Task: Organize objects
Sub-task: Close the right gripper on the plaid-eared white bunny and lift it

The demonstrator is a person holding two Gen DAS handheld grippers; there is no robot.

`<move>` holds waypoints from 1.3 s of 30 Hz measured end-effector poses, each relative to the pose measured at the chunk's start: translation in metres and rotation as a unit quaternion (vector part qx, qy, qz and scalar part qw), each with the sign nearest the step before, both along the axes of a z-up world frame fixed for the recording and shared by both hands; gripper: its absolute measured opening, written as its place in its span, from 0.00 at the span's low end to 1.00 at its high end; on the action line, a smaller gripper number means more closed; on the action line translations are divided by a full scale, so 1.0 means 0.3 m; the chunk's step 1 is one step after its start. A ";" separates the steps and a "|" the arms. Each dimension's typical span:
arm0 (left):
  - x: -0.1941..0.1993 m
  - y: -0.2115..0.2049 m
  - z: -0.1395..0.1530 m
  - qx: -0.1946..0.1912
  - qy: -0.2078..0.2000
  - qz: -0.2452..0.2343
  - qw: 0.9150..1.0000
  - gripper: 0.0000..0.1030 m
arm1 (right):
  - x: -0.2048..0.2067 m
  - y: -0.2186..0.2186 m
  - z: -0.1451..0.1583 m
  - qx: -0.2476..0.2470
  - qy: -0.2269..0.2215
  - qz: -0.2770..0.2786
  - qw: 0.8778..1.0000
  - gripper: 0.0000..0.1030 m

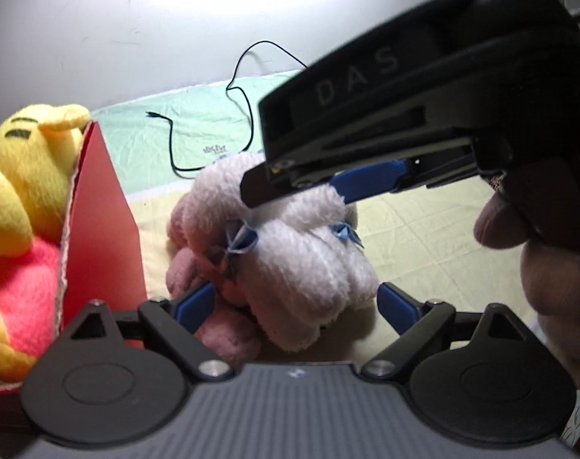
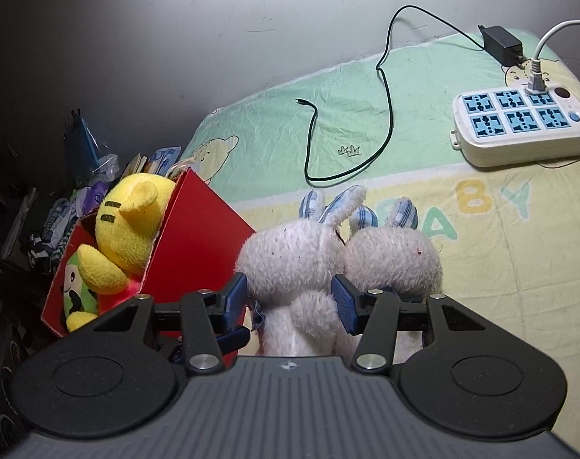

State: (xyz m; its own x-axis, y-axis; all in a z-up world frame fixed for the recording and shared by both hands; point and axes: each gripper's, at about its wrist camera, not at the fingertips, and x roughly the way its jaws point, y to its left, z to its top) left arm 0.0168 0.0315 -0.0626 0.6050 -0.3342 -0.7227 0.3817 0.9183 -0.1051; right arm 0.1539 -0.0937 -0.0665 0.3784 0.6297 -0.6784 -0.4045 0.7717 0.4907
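White plush rabbits (image 2: 339, 264) lie in a heap on the bed sheet (image 2: 500, 267), just right of the red box (image 2: 202, 237), touching or nearly touching its wall. Box holds a yellow bear plush (image 2: 131, 222) in a pink top, head poking above the rim; a green-and-white printed item (image 2: 74, 287) sits beneath it. Right tool (image 2: 290, 302) has its blue pads on either side of the left rabbit's body, fur bulging around them; looks like a grip, though fisheye and fluff make pad contact hard to confirm. Left tool (image 1: 290, 304) is wide, pads flanking the plush pile with daylight on both sides, not pressing. From the left wrist the right tool (image 1: 328, 187) crosses the upper right of the view, blocking most of the far bed, with the person's hand (image 1: 550, 267) on its grip at right; the plush shows a pink part (image 1: 213, 306) and blue ribbon bows (image 1: 240, 239) here, which the right wrist barely shows. Right wrist alone shows the blue-checked ears (image 2: 339, 202), a white power strip (image 2: 523, 126) with blue sockets and a white plug in it, a black adapter (image 2: 500, 44), and clutter (image 2: 79, 191) on the floor side left of the box. Black cable (image 2: 385, 114) loops loose across the green part of the sheet behind the rabbits, seen in both views.
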 end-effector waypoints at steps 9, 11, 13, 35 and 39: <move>0.072 0.029 -0.043 -0.033 0.024 -0.023 0.999 0.82 | 0.057 0.031 -0.047 0.011 0.035 0.011 0.999 0.57; 0.079 0.031 -0.051 -0.033 0.027 -0.026 0.999 0.81 | 0.057 0.036 -0.054 0.015 0.039 0.017 0.999 0.56; 0.086 0.033 -0.060 -0.033 0.031 -0.029 0.999 0.81 | 0.053 0.034 -0.059 0.023 0.041 0.018 0.999 0.53; -0.054 0.062 -0.045 -0.041 0.057 -0.065 0.995 0.73 | -0.161 -0.069 -0.056 0.041 0.046 0.008 0.998 0.46; -0.104 0.058 -0.039 -0.038 0.062 -0.066 0.995 0.71 | -0.205 -0.087 -0.071 0.047 0.059 0.004 0.997 0.46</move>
State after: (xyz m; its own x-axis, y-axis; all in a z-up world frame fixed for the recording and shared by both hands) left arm -0.0145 0.0488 -0.0742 0.4596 -0.4606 -0.7594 0.4781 0.8489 -0.2255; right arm 0.0923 -0.1198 -0.0877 0.2940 0.6959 -0.6552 -0.3452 0.7165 0.6061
